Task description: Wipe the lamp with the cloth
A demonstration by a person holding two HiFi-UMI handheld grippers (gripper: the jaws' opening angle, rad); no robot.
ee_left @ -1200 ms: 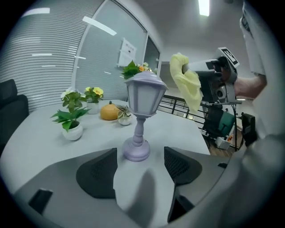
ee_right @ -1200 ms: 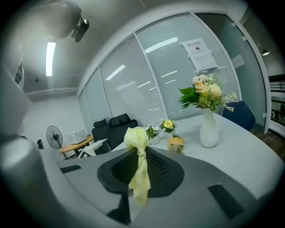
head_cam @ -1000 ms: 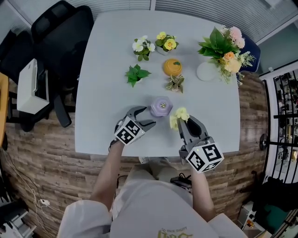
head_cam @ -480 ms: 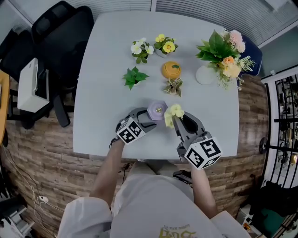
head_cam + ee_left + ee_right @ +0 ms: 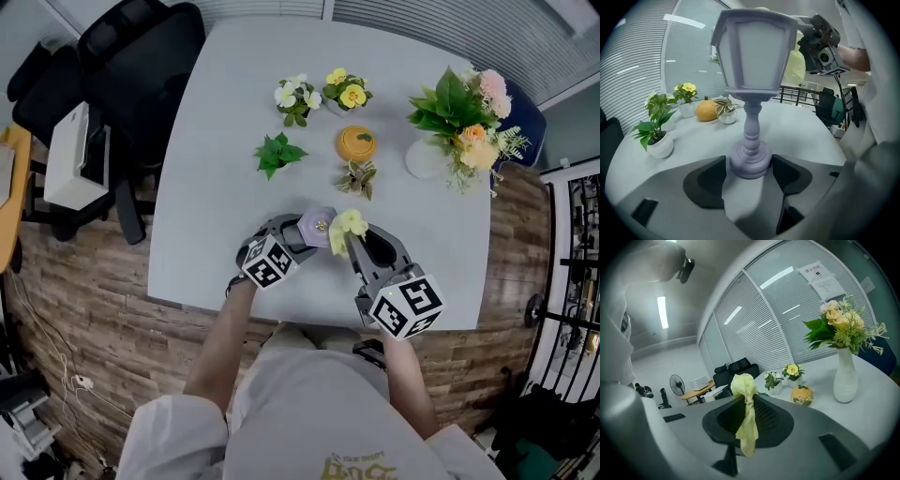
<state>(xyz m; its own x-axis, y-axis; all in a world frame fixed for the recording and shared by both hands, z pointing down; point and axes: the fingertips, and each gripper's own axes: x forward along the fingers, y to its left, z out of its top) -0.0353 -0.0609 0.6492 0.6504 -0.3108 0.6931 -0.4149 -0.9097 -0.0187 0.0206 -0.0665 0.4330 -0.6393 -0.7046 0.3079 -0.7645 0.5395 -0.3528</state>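
Observation:
A small lavender lantern-style lamp (image 5: 318, 226) stands upright on the white table (image 5: 216, 141). My left gripper (image 5: 292, 235) is shut on the lamp's round base (image 5: 750, 161), one jaw on each side. In the left gripper view the lamp head (image 5: 753, 51) fills the top of the picture. My right gripper (image 5: 354, 238) is shut on a yellow cloth (image 5: 345, 228), and the cloth (image 5: 746, 418) hangs bunched from its closed jaws. The cloth touches the right side of the lamp's top. It shows as a yellow patch (image 5: 794, 65) behind the lamp head.
Farther back on the table stand small potted plants (image 5: 275, 154), two flower pots (image 5: 341, 91), an orange pumpkin-shaped ornament (image 5: 356, 143) and a white vase of flowers (image 5: 427, 157). A black office chair (image 5: 131, 66) stands off the table's left edge.
My left gripper has closed in on the lamp's base. My right gripper has brought the yellow cloth leftward and up against the lamp's top.

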